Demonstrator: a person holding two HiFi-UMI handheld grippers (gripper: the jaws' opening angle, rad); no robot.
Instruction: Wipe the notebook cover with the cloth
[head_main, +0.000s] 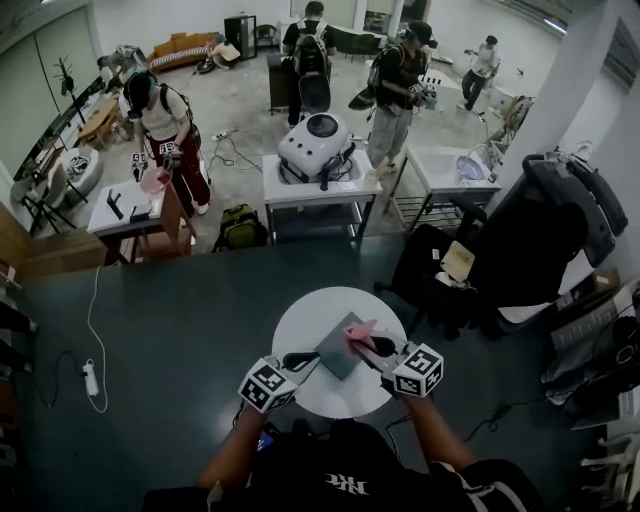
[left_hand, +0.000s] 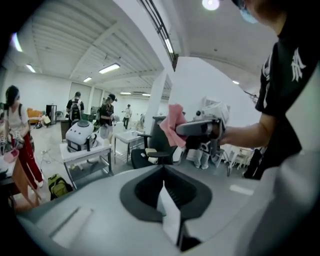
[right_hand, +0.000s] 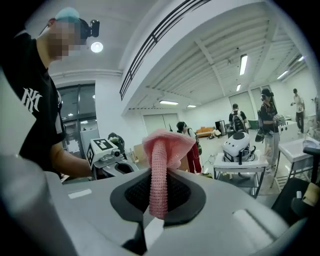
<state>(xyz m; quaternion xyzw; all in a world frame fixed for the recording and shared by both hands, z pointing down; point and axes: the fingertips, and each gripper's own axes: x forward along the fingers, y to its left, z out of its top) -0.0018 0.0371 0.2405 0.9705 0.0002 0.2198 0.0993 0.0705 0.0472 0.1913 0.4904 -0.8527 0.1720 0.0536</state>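
A grey notebook (head_main: 343, 352) lies on the round white table (head_main: 325, 398) between the two grippers. My right gripper (head_main: 364, 342) is shut on a pink cloth (head_main: 357, 329), held at the notebook's right edge. The right gripper view shows the cloth (right_hand: 159, 150) pinched in a fold that stands up from the closed jaws. My left gripper (head_main: 304, 359) is shut, with its tips at the notebook's left corner; contact cannot be told. From the left gripper view the jaws meet in a seam (left_hand: 163, 186), the notebook is hidden, and the right gripper (left_hand: 199, 129) holds the cloth (left_hand: 172, 126) ahead.
A black chair (head_main: 440, 282) stands just beyond the table on the right. A cable with a power strip (head_main: 90, 378) lies on the dark floor to the left. Farther off, several people work around white tables, one carrying a white machine (head_main: 315, 145).
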